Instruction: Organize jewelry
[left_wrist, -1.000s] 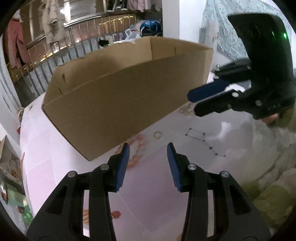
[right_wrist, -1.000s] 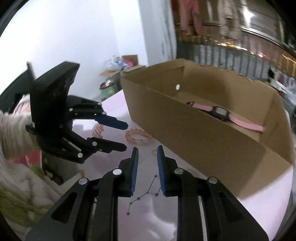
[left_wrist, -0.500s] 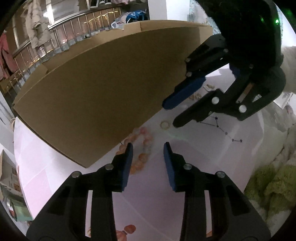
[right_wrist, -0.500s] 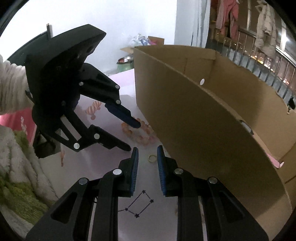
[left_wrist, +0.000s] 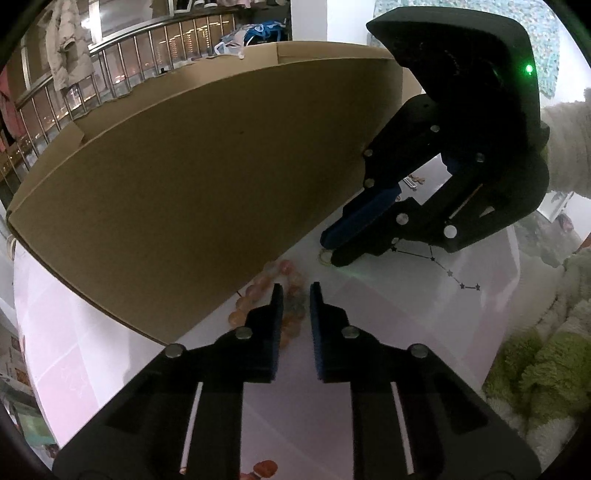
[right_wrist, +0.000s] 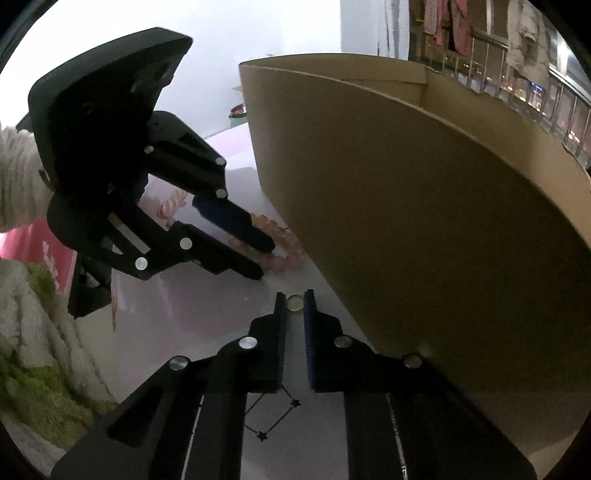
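Observation:
A pink bead bracelet (left_wrist: 258, 295) lies on the pale table against the wall of a cardboard box (left_wrist: 192, 177); it also shows in the right wrist view (right_wrist: 284, 240). My left gripper (left_wrist: 296, 291) is low over it, jaws narrowly open, one side of the bracelet between the tips. A small gold ring (right_wrist: 294, 302) lies flat on the table between the tips of my right gripper (right_wrist: 294, 300), whose jaws stand slightly apart around it. The ring also shows in the left wrist view (left_wrist: 325, 256), at the right gripper's tips (left_wrist: 328, 251).
The cardboard box (right_wrist: 424, 221) stands close on the far side of both grippers. A thin chain necklace with star charms (left_wrist: 443, 266) lies on the table. A green and white fuzzy fabric (left_wrist: 535, 369) lies at the table's near edge. A railing (left_wrist: 110, 85) runs behind.
Both grippers have come down toward the table beside the box. The left gripper has narrowed over the bracelet. The right gripper has moved forward so the ring sits between its tips.

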